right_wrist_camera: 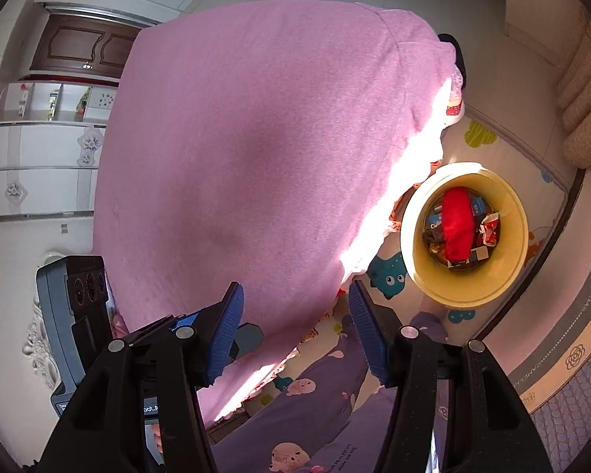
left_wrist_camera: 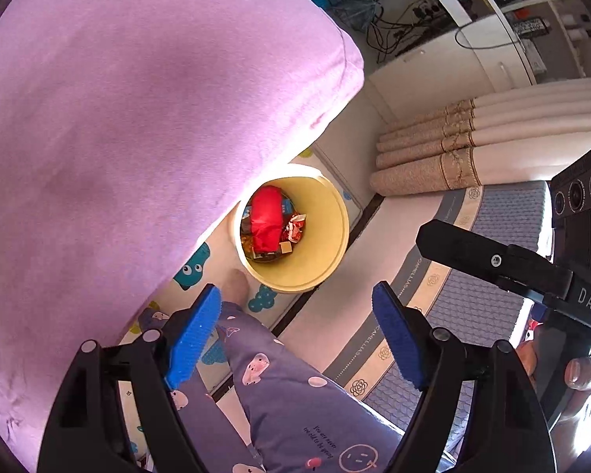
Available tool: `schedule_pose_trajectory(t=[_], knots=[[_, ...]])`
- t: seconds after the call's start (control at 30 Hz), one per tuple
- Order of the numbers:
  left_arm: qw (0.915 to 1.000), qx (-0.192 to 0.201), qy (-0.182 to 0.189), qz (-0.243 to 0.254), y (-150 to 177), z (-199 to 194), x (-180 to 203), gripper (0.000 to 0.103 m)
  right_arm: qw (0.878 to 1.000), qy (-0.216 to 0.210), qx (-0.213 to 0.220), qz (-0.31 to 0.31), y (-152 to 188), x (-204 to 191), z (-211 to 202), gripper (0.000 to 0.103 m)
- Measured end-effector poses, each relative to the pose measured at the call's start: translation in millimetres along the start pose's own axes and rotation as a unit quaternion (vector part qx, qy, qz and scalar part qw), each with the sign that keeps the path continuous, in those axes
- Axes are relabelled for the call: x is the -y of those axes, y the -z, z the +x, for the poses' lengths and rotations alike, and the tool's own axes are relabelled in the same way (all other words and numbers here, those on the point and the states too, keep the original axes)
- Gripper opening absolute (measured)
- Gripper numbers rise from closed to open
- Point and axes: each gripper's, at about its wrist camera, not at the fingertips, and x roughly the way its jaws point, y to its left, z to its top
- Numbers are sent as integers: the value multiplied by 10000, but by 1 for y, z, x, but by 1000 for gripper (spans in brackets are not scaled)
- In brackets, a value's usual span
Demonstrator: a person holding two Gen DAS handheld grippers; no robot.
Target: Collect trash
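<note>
Both tools, left (left_wrist_camera: pixel 295 339) and right (right_wrist_camera: pixel 293 333), are being carried open and empty, so the next scrap should be sought before returning to the bin (left_wrist_camera: pixel 335 236).

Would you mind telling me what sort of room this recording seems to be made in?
Probably a room in a home, perhaps a bedroom: a pink cloth covers a wide surface, a cartoon play mat lies under a yellow trash bin, and curtains reach the floor.
</note>
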Motion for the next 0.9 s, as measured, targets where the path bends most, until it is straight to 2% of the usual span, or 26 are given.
schedule_pose_trajectory(t=[0.13, 0.3, 0.5, 0.6, 0.73, 0.9], knots=[[9975, 454, -165, -518, 14, -40, -46, 82, 9980, -132, -252, -572, -3, -61, 25, 55], [9858, 967, -434, -1305, 42, -86, -101, 87, 9902, -242, -576, -1253, 8, -136, 55, 55], [9625, 1432, -768, -2173, 81, -130, -150, 89, 9783, -271, -841, -1876, 23, -204, 79, 55], [9494, 1651, -836, -2539, 98, -151, -167, 90, 9729, -280, -874, -2122, 30, -232, 81, 61], [9285, 2078, -974, -2919, 120, -184, -177, 97, 9686, -317, -838, -2320, 36, -265, 76, 66], [9057, 2513, -1044, -3252, 143, -223, -181, 98, 9622, -171, -714, -2623, 45, -293, 66, 69]])
